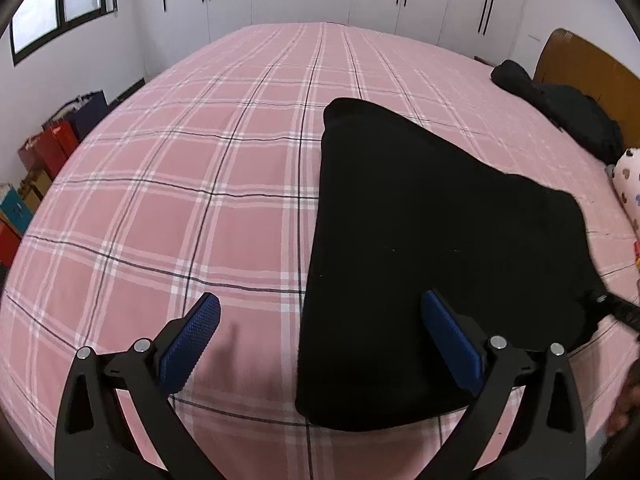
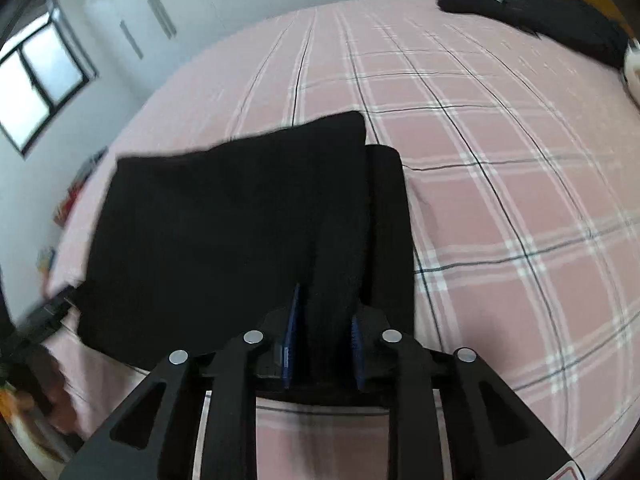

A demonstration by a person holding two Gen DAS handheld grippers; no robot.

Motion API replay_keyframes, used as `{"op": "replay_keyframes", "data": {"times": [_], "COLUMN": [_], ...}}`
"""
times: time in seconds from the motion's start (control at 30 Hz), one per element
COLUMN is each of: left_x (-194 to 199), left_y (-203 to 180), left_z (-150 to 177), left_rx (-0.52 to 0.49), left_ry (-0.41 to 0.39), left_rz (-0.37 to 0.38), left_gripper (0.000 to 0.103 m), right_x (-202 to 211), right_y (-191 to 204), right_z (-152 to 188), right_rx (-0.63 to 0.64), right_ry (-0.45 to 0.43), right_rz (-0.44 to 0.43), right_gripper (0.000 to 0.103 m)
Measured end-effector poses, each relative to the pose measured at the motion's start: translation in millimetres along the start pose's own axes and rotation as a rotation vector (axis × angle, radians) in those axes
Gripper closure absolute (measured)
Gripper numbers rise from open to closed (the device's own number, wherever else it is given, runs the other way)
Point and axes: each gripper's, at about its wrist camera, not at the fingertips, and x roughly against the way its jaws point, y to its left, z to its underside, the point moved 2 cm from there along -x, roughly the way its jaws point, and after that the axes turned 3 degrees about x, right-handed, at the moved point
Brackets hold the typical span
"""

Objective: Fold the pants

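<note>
Gripping a bunched fold of the black pants (image 2: 224, 216), the right tongs (image 2: 323, 330) are clenched on the fabric at its near edge. The left tongs (image 1: 320, 344) are released, spread wide, one finger above the pants, the other above the bed (image 1: 160, 200). The pants lie folded on the pink plaid bed. Dark clothing (image 1: 576, 120) rests near the headboard (image 1: 580, 64).

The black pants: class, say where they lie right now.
The black pants lie folded on the pink plaid bed, right of centre in the left wrist view, their near edge pinched by the right gripper.
</note>
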Motion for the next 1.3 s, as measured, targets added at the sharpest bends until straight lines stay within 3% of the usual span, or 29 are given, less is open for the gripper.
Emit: {"op": "replay_keyframes", "data": {"times": [0.13, 0.2, 0.23, 0.4, 0.5, 0.53, 0.57, 0.6, 0.67, 0.7, 0.8, 0.9, 0.97, 1.0, 1.1, 1.13, 1.17, 1.27, 1.3], "left_x": [-0.7, 0.7, 2.3, 3.9, -1.6, -2.8, -4.2, -5.7, -6.4, -7.3, -7.4, -7.5, -7.8, -7.9, -10.0, -13.1, -17.2, -34.9, -37.6], "left_y": [1.4, 3.5, 4.7, 9.4, 10.7, 10.4, 9.5, 7.8, 4.5, 3.3, 1.9, 0.7, -0.8, -1.7, -4.1, -4.2, -3.1, 4.2, 9.4], "left_z": [-0.7, -2.6, -3.4, -6.0, -6.0, -6.2, -6.7, -7.3, -6.7, -6.7, -4.8, -2.8, -1.6, -0.5, 1.7, 1.8, 1.7, 6.5, 6.8], "left_rx": [0.011, 0.026, 0.034, 0.056, 0.055, 0.054, 0.051, 0.045, 0.029, 0.022, 0.021, 0.019, 0.017, 0.015, 0.020, 0.039, 0.058, 0.176, 0.216], "left_ry": [0.000, -0.008, -0.017, -0.030, -0.011, -0.008, -0.007, -0.003, -0.004, 0.000, 0.009, 0.010, 0.012, 0.013, 0.034, 0.066, 0.097, 0.231, 0.232], "left_rz": [0.007, 0.013, 0.014, 0.016, 0.010, 0.014, 0.026, 0.022, 0.008, 0.005, 0.017, 0.015, 0.020, 0.020, 0.057, 0.114, 0.163, 0.331, 0.349], "left_gripper": [0.005, 0.005, 0.005, 0.005, 0.005, 0.005, 0.005, 0.005, 0.005, 0.005, 0.005, 0.005, 0.005, 0.005, 0.005, 0.005, 0.005, 0.005, 0.005], "right_x": [47.8, 63.0, 60.8, 13.6, -28.2, -40.3, -48.1, -45.7, -24.3, -11.4, 18.9, 4.3, 4.0, 12.7, 40.9, 47.5, 50.7, 35.9, 29.7], "right_y": [7.0, 19.7, 30.7, 65.9, 40.4, 22.6, 4.3, -9.3, -6.8, 0.9, 15.9, 11.9, 4.7, 2.9, 5.0, 4.0, 3.4, -9.1, -11.3], "right_z": [-17.1, -33.7, -44.3, -73.8, -78.2, -75.7, -73.1, -69.7, -66.3, -63.2, -40.4, -12.2, -6.0, -7.3, -11.1, -11.8, -11.1, -7.2, -4.1], "right_rx": [-0.029, -0.015, 0.014, 0.135, 0.111, 0.077, 0.027, -0.049, -0.084, -0.060, -0.016, 0.012, -0.016, -0.038, -0.064, -0.069, -0.072, -0.110, -0.131], "right_ry": [-0.173, -0.227, -0.220, -0.138, -0.059, -0.040, -0.025, -0.026, -0.055, -0.080, -0.121, -0.036, -0.028, -0.027, -0.091, -0.121, -0.131, -0.064, -0.040], "right_rz": [0.084, 0.027, -0.013, -0.035, 0.079, 0.128, 0.120, 0.081, 0.061, 0.069, 0.049, 0.105, 0.083, 0.080, 0.106, 0.107, 0.100, 0.070, 0.072], "right_gripper": [0.076, 0.078, 0.080, 0.080, 0.086, 0.102, 0.103, 0.103, 0.102, 0.095, 0.094, 0.093, 0.093, 0.089, 0.034, 0.027, 0.026, 0.021, 0.019]}}
